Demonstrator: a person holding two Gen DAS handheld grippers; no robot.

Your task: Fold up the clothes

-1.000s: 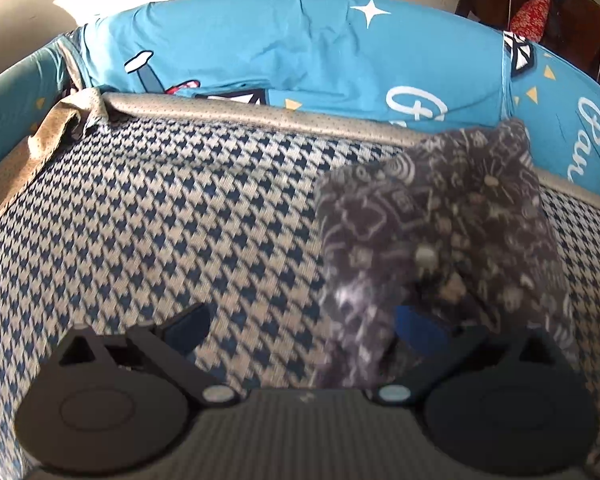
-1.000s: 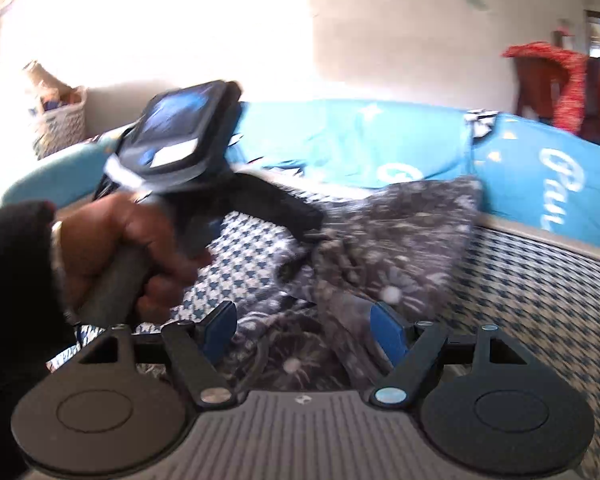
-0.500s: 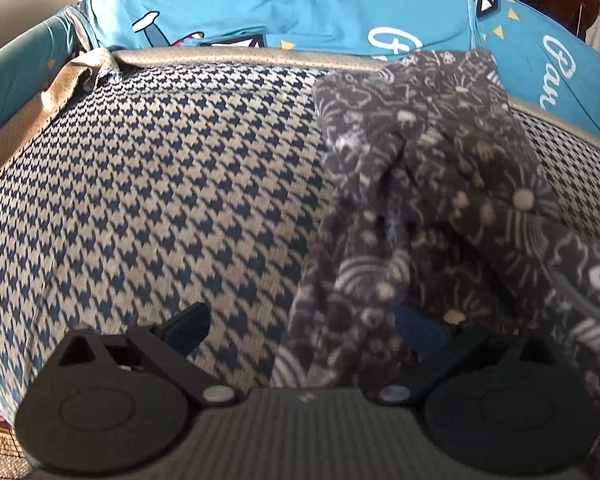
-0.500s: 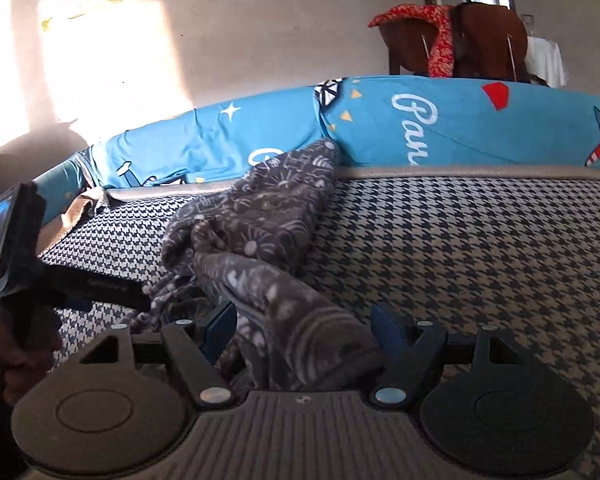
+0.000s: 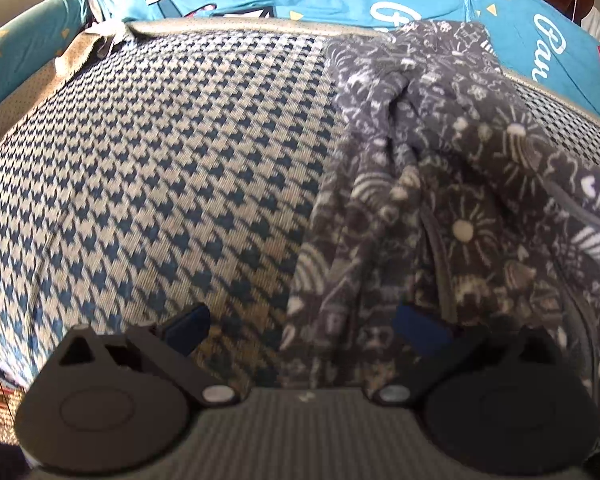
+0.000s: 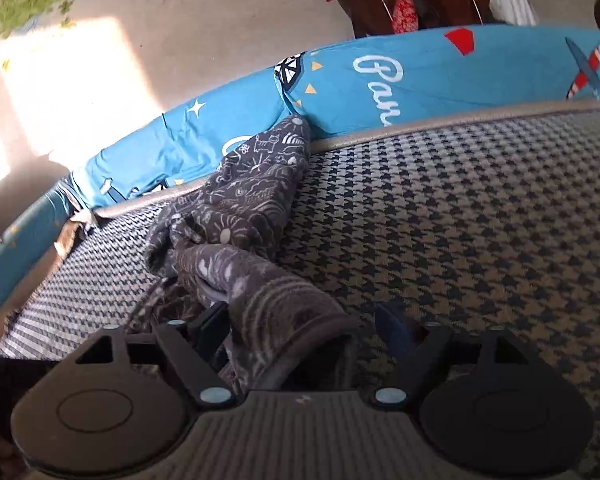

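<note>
Both tongs spread: left tongs [image 5: 304, 326], right tongs [image 6: 300, 320] straddling grey garment [image 6: 256, 200].

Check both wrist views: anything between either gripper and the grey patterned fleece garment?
Nothing visible. The grey patterned fleece garment lies on the blue-and-beige houndstooth surface, running right up to the open left gripper. A fold of it lies between the fingers of the open right gripper. The houndstooth beside it is bare.

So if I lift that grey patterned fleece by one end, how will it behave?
The grey fleece garment would likely droop: it already lies bunched in soft folds. Its fuzzy pile probably grips rather than slips. It looks light though bulky.
</note>
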